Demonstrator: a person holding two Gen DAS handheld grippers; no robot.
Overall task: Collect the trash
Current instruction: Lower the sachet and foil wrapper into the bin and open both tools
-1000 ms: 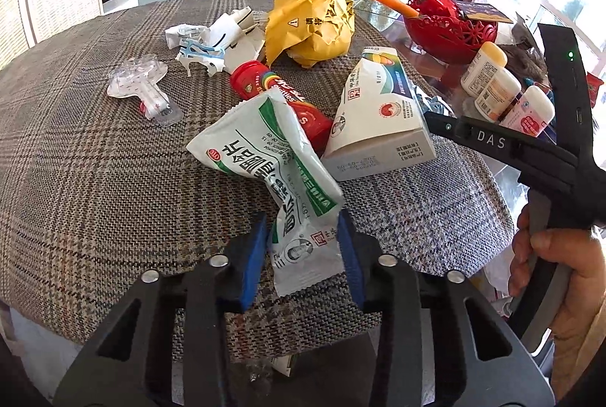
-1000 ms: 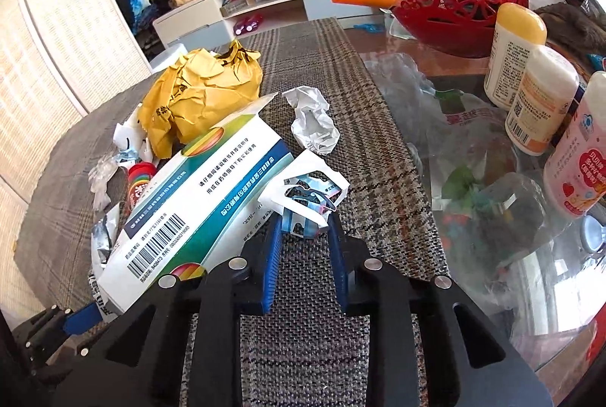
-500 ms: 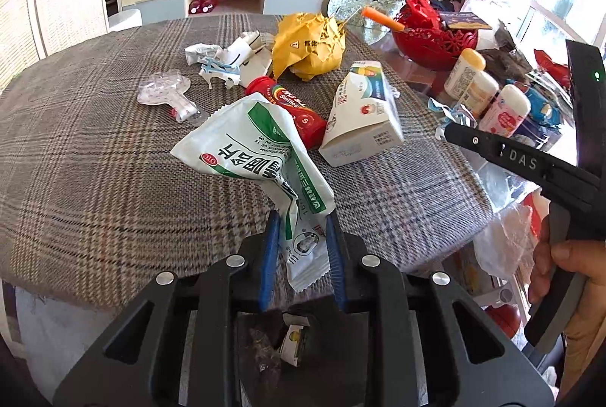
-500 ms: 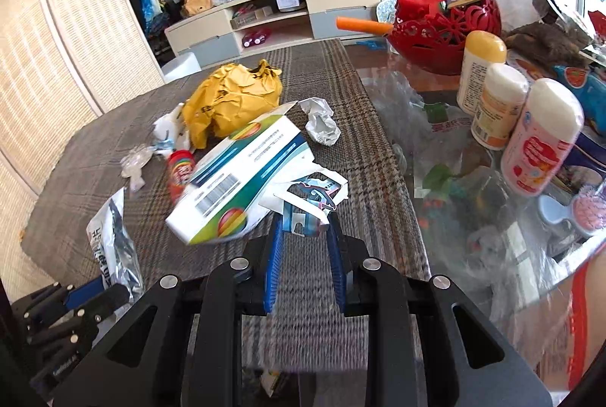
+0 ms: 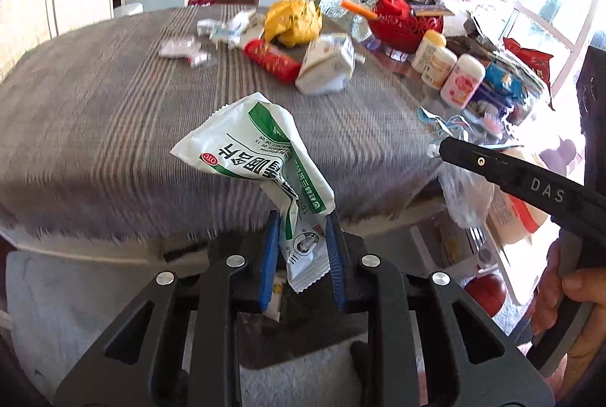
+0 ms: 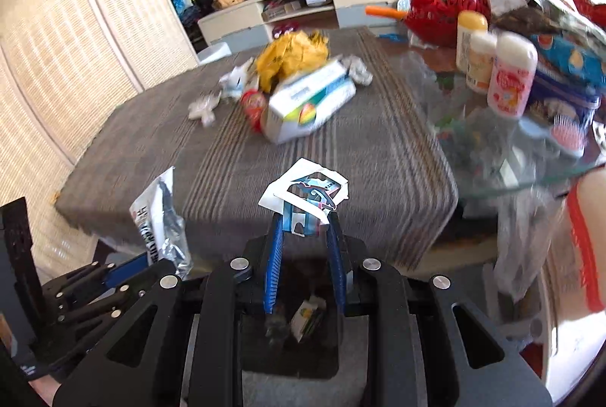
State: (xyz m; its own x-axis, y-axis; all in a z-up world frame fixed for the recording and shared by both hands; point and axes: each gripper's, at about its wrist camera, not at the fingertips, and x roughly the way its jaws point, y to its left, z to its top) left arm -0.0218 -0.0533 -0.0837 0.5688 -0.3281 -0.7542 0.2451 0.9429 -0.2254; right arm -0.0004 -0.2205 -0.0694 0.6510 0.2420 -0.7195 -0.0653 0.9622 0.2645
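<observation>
My left gripper point(image 5: 301, 225) is shut on the lower end of a crumpled white-and-green sachet point(image 5: 257, 149), held in the air just off the table's near edge. My right gripper point(image 6: 303, 225) is shut on a torn white-and-blue card scrap point(image 6: 306, 191), also clear of the table. Each wrist view shows the other tool: the right gripper's finger point(image 5: 503, 176) on the right, the left gripper point(image 6: 94, 285) with the sachet point(image 6: 159, 221) at lower left. A dark bin point(image 6: 261, 350) with a few scraps in it sits on the floor below both grippers.
On the plaid-covered table point(image 5: 94, 104) lie a yellow paper ball point(image 5: 291, 20), a red tube point(image 5: 272, 60), a white carton point(image 5: 325, 66) and a clear blister pack point(image 5: 181, 49). To the right stand bottles point(image 5: 462, 79) and a red basket point(image 5: 405, 24). A plastic bag point(image 5: 466, 191) hangs off the table's corner.
The left jaws closed on the sachet. Both grippers then drew back from the table with their pieces, lifting them off the cloth to a spot over the floor bin.
</observation>
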